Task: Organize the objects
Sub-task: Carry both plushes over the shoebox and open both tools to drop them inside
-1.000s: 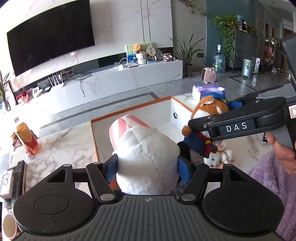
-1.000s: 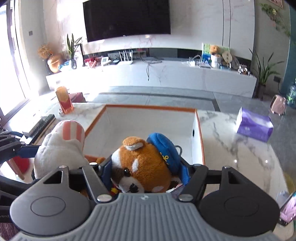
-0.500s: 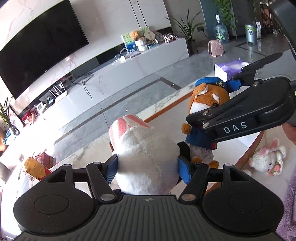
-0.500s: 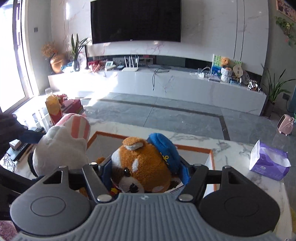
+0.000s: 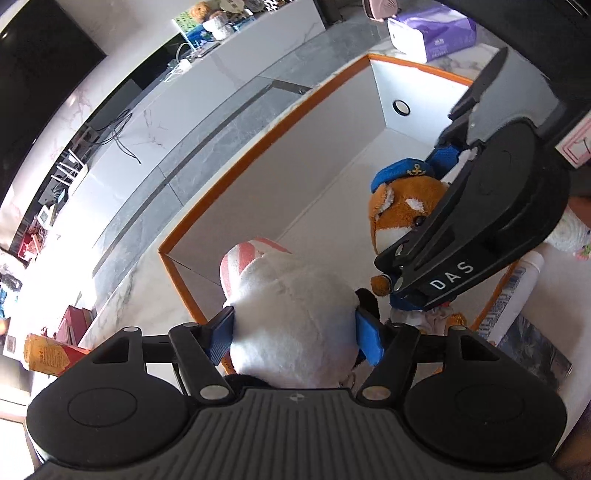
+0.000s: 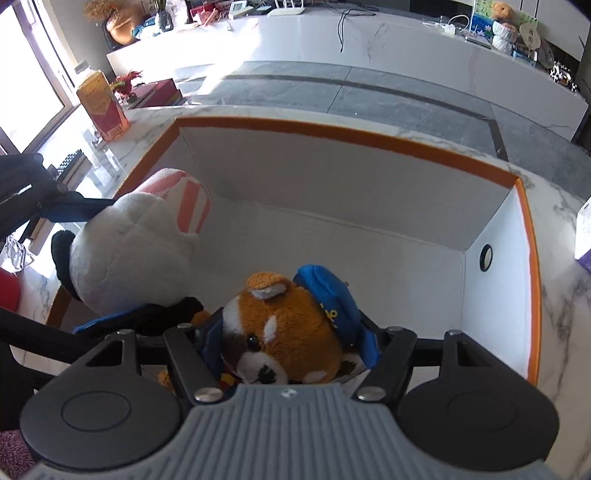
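Left hand-held gripper [image 5: 295, 334] clamps the white plush toy [image 5: 291, 321] between its blue pads; jaws have just been opening a little, toy between them and the pads look to be touching its sides. Toy hangs over the near left corner of the white box with orange rim [image 5: 258, 140], striped ear pointing into the box. Box sits on the marble bench [image 6: 561, 295]; its inside is bare apart from the two toys over it.

Right of that: right hand-held gripper [image 6: 291, 347] grips the orange plush animal [image 6: 288, 328] with the blue cap, pads pressed on both sides of its head. It sits low over the near middle of the box, just beside the white toy; the two nearly touch.

Outside the box, to the right in the left wrist view: small white knitted toy [image 5: 570, 232], white bottle [image 5: 517, 291], purple tissue box [image 5: 432, 31]. Orange carton [image 6: 101, 105] stands well off the left corner.

Step in hand, as I read it: lowering both toys into the box. To do it well:
- shift the white toy further in past the near wall before release, or it may catch on the rim
- keep the two apart so neither gripper bumps the other
- go down close to the floor, then open fully and lift straight up so the fur does not drag out on the pads.
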Tool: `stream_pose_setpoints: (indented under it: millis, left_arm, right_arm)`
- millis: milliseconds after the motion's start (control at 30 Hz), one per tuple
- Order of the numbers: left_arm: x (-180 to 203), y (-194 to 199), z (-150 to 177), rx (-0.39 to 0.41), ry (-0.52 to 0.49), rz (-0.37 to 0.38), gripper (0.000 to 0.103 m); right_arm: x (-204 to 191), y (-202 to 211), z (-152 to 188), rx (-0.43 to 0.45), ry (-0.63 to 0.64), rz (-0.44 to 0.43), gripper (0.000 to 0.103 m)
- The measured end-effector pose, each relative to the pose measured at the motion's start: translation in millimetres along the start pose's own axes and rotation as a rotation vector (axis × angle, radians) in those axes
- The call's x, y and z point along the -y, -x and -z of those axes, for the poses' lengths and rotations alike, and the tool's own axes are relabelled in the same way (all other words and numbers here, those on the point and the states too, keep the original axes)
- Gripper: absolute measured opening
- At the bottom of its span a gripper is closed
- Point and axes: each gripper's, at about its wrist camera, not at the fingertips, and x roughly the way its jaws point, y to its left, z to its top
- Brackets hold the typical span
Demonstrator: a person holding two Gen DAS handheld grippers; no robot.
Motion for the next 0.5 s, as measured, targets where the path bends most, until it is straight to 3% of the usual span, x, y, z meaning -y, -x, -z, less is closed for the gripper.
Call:
stream_pose_setpoints:
  millis: [67,267,500]
  left_arm:
    - [-2.0,-6.0,-5.2,-0.025,-0.029,0.024,0.08]
    - [-15.9,-17.0,-7.6,-0.101,0.012,0.13,0.082]
    - [-26.0,-21.8,-3.9,-0.132,0.063,0.203,0.084]
  right_arm:
    - [-4.2,-8.2,0.2,-0.02,0.019,-0.003,0.071]
    - [-4.9,-24.4,0.5,-0.058,0.004,-0.001,0.073]
    - [0.9,-31.5,-2.2,-0.086,-0.055,-0.033,0.075]
